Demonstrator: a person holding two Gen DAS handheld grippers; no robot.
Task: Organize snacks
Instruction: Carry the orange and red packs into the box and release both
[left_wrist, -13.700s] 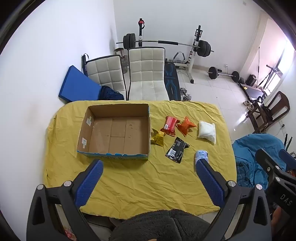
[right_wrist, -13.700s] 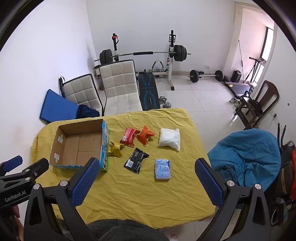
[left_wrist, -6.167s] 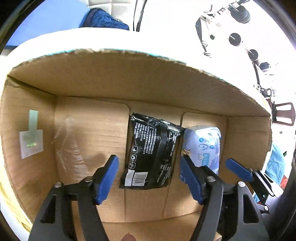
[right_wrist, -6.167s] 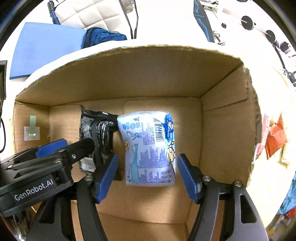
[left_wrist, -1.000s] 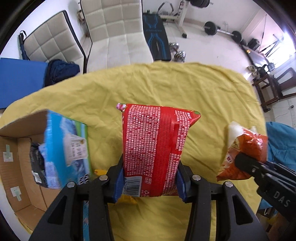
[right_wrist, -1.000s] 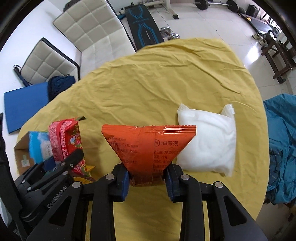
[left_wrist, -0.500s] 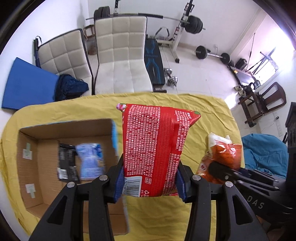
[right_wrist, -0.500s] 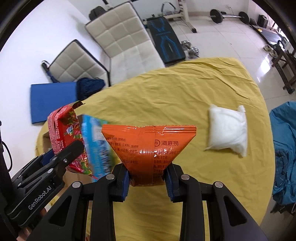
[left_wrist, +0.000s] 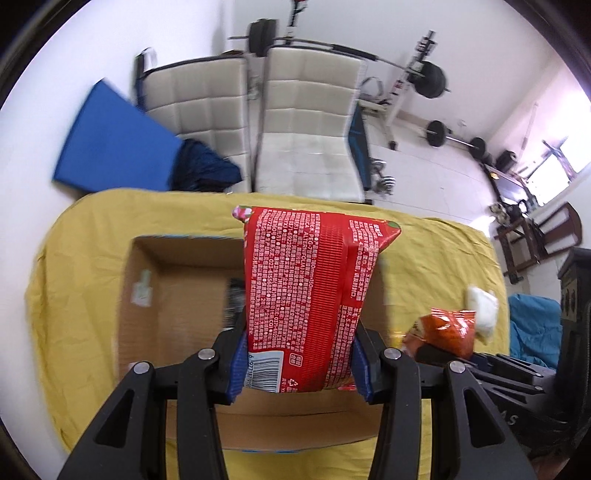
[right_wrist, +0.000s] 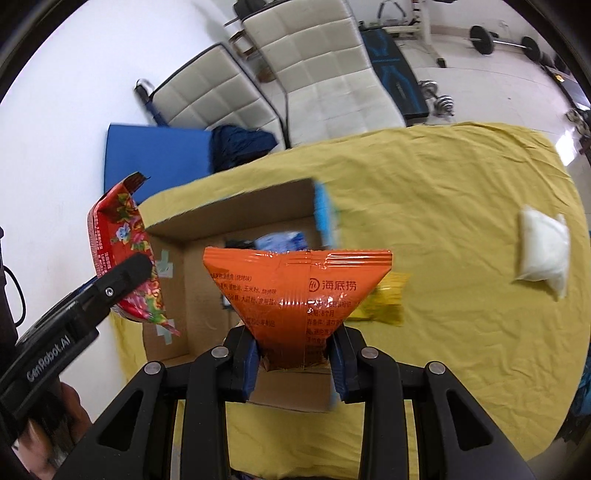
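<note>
Above the cardboard box (left_wrist: 177, 295), red snack pack (left_wrist: 310, 302) clenched in left claw (left_wrist: 297, 363), orange snack pack (right_wrist: 295, 291) clenched in right claw (right_wrist: 295, 363); step looks like carry-to-box, next lower both in and release; yellow packet (right_wrist: 384, 299), white bag (right_wrist: 543, 251) left on counter (right_wrist: 461, 206)

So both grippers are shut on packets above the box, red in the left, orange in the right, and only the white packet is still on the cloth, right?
Not quite. The right wrist view shows a yellow packet on the yellow cloth too, beside the cardboard box, besides the white packet. The rest holds: left gripper on the red packet, right gripper on the orange packet.
</note>
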